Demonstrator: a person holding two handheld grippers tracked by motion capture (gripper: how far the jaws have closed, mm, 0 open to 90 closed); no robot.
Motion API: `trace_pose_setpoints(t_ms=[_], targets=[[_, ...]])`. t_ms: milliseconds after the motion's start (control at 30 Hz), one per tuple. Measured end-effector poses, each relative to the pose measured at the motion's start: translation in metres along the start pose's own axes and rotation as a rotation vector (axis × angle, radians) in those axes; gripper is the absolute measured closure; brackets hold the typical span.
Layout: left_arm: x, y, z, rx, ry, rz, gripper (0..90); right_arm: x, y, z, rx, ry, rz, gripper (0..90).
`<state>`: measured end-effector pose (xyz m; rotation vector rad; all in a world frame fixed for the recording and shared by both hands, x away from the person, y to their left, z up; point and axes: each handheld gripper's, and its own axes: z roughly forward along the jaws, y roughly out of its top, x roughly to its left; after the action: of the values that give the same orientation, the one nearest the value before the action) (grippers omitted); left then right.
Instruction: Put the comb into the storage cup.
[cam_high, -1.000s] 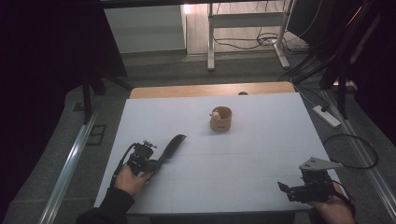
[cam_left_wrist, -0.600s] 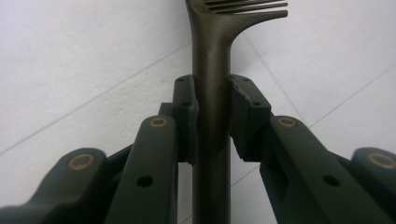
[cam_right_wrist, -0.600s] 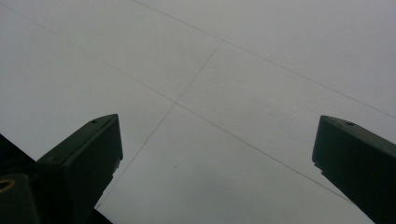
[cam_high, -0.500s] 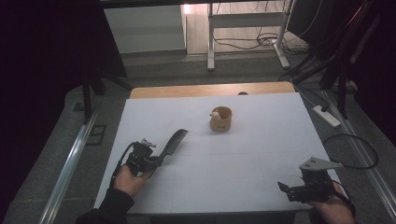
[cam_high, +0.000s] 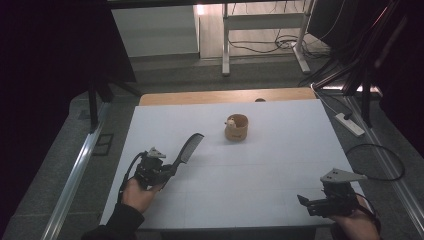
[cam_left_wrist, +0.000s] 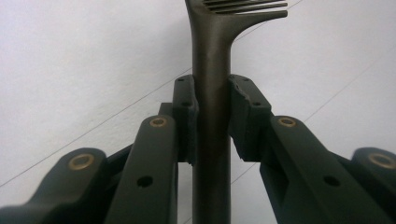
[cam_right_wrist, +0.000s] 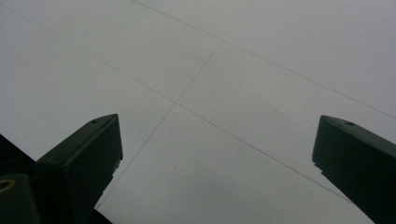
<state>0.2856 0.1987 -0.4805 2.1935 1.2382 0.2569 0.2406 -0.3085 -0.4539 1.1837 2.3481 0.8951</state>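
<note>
Left claw: the left claw (cam_high: 172, 168) sits near the left front of the counter (cam_high: 280, 165), held in a hand (cam_high: 136, 192). Its two black jaws are pressed tight on the handle of a dark comb (cam_high: 186, 151) — one jaw on each side.

Comb: it sticks out from the left claw and points up and to the right, toward the middle of the counter. In the left gripper view the comb (cam_left_wrist: 212, 93) handle runs straight up between the jaws, and the teeth start at the top and go off to the right.

Comb and counter: I cannot tell if the toothed end touches the counter or is lifted a little.

Right claw: the right claw (cam_high: 305, 202) is at the right front edge of the counter, in the other hand (cam_high: 357, 225). It is wide open — in the right gripper view the two jaws stand far apart and nothing is between them, just the white top with thin lines.

Cup: a small wooden cup (cam_high: 236, 127) stands upright past the middle of the counter, well apart from both claws. Something small and pale sits at its left rim.

Counter: white on top, with a brown wooden strip along the far edge.
</note>
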Motion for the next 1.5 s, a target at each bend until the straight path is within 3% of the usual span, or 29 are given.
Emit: trace_pose_setpoints(t_ms=[933, 1500], targets=[[-0.017, -0.003, -0.016, -0.116, -0.035, 0.038, 72.1, 0.0, 0.0, -0.001, -0.014, 0.004, -0.003, 1.7], [-0.038, -0.005, -0.026, -0.189, -0.061, 0.069, 72.1, -0.001, 0.0, -0.002, -0.025, 0.018, -0.004, 1.5]])
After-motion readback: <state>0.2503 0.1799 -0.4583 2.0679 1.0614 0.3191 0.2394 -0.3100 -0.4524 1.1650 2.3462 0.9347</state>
